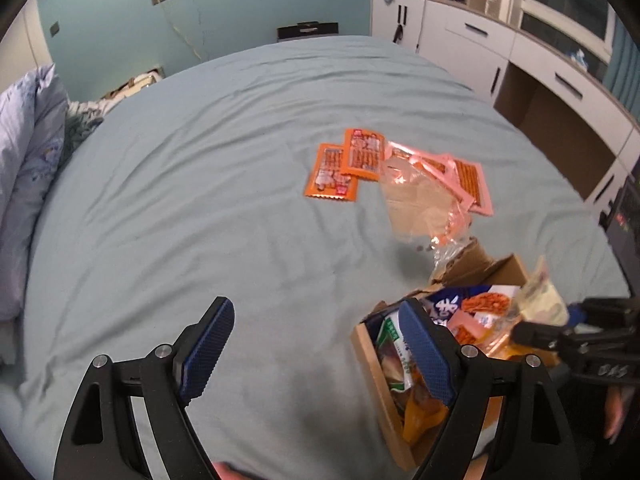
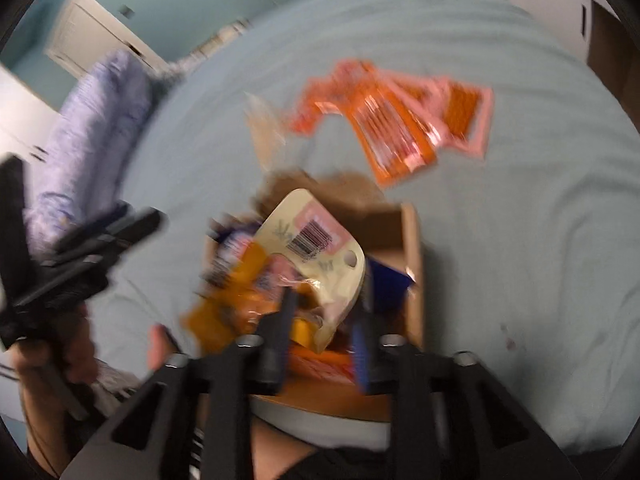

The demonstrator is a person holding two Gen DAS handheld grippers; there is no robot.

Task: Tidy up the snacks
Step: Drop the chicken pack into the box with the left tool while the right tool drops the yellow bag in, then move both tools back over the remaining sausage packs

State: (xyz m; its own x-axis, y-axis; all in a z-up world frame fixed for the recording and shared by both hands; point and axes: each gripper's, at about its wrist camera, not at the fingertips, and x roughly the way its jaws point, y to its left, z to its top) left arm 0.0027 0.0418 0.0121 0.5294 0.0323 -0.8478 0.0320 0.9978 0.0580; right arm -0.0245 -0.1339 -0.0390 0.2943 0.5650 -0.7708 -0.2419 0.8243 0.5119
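Right gripper (image 2: pixel 320 336) is nearest the action: fingers pinched on a cream packet with a barcode (image 2: pixel 316 256), held just above the open cardboard box (image 2: pixel 414 264). The packet's long axis runs away from the fingers and tilts up-left; the grip sits at its lower, crinkled end. This view is motion-blurred, so contact detail is soft.

Left gripper (image 1: pixel 316 348) has its fingers spread wide with nothing between them, over bare bedsheet (image 1: pixel 200 200) just left of the box. Its right finger overlaps the box edge in view; whether it touches, can't tell.

The box is stuffed with mixed snack bags, orange, blue and green.

Further out on the sheet: two orange snack packets (image 1: pixel 344 164) overlapping, then a clear plastic bag (image 1: pixel 420 200) and pink packets (image 1: pixel 472 184) beside them, well apart from both grippers.

Judgement: the sorted group lies ahead and slightly right of the box, so the right arm, already loaded, is the nearer carrier.

Beyond the bed: white cabinets (image 1: pixel 480 48).
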